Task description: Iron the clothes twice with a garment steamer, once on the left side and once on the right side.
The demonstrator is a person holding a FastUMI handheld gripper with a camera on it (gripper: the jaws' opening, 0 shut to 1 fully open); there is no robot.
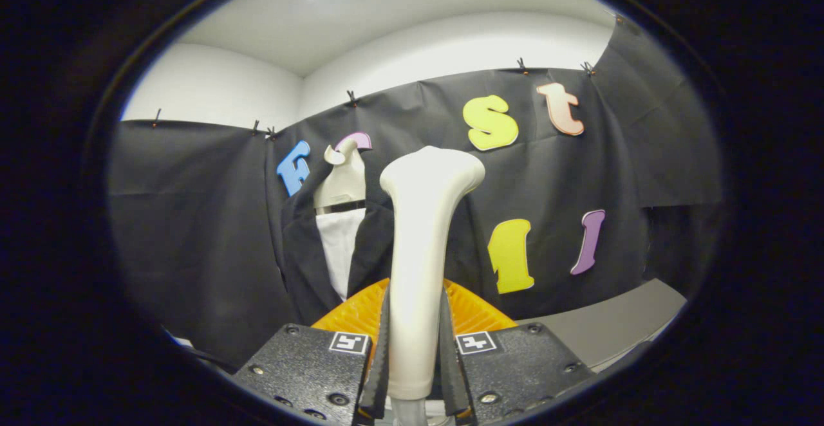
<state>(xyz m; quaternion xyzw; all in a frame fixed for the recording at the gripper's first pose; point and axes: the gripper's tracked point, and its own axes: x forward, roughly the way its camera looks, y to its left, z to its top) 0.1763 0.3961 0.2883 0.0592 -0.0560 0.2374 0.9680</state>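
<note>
Between your fingers: the garment steamer [421, 246], its white handle upright and its head at the top.
Gripper: your gripper [415, 355] has its 2 fingers clamped on the steamer's handle, 1 on each side.
Behind the handle: an orange ribbed part [351, 313] fans out just beyond the fingers.
Far left: the dark jacket [302, 252] over a white shirt [338, 246] hangs on a mannequin [341, 178] against the booth wall.
Far right: a grey tabletop [611, 326].

The steamer [421, 246] is cream white, the jacket [302, 252] black (shirt [338, 246] white, at 11 o'clock), the ribbed thing [473, 313] orange.
</note>
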